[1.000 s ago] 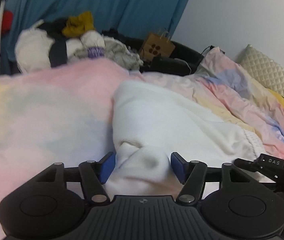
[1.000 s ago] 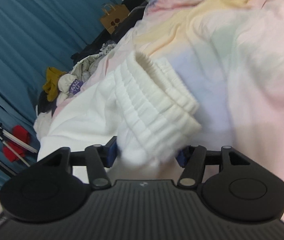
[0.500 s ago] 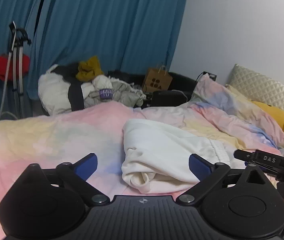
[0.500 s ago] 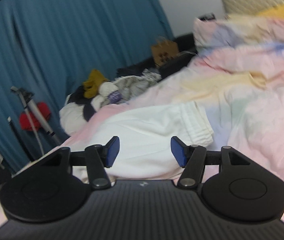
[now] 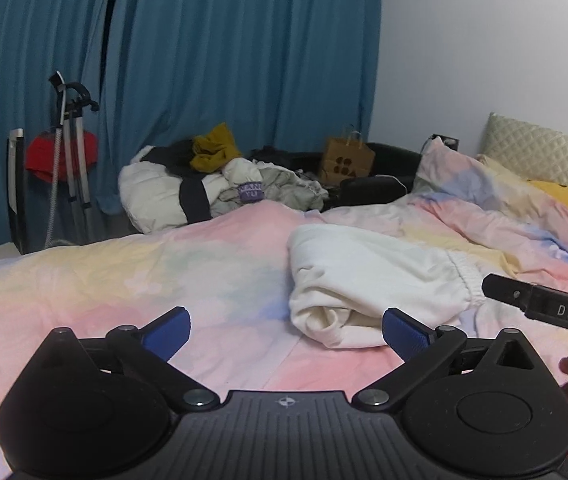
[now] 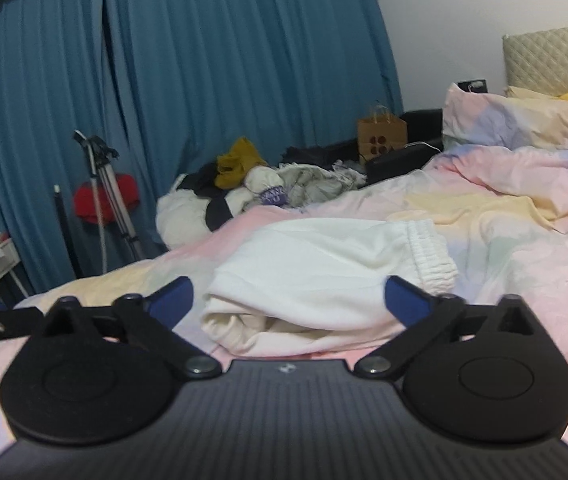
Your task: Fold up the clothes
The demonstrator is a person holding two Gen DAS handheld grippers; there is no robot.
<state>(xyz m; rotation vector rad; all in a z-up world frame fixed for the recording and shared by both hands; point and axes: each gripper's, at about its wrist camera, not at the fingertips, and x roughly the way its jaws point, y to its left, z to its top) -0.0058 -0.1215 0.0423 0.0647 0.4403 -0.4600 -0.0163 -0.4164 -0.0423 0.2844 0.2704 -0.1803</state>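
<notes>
A white garment (image 5: pixel 372 276) with an elastic waistband lies folded in a bundle on the pastel duvet (image 5: pixel 164 280). It also shows in the right wrist view (image 6: pixel 324 276), waistband to the right. My left gripper (image 5: pixel 284 332) is open and empty, held back from the garment, which lies ahead and to the right. My right gripper (image 6: pixel 288 298) is open and empty, just short of the bundle's near edge. The right gripper's body (image 5: pixel 544 304) shows at the right edge of the left wrist view.
A pile of unfolded clothes (image 5: pixel 220 188) lies beyond the bed's far edge, before blue curtains (image 5: pixel 204 60). A brown paper bag (image 5: pixel 348 160), a tripod (image 5: pixel 70 152) and a red object stand there. Pillows (image 5: pixel 544 152) and a yellow plush lie at the right.
Both grippers have let go of the white garment, opened wide and pulled back and up. The garment now lies folded on the duvet.
</notes>
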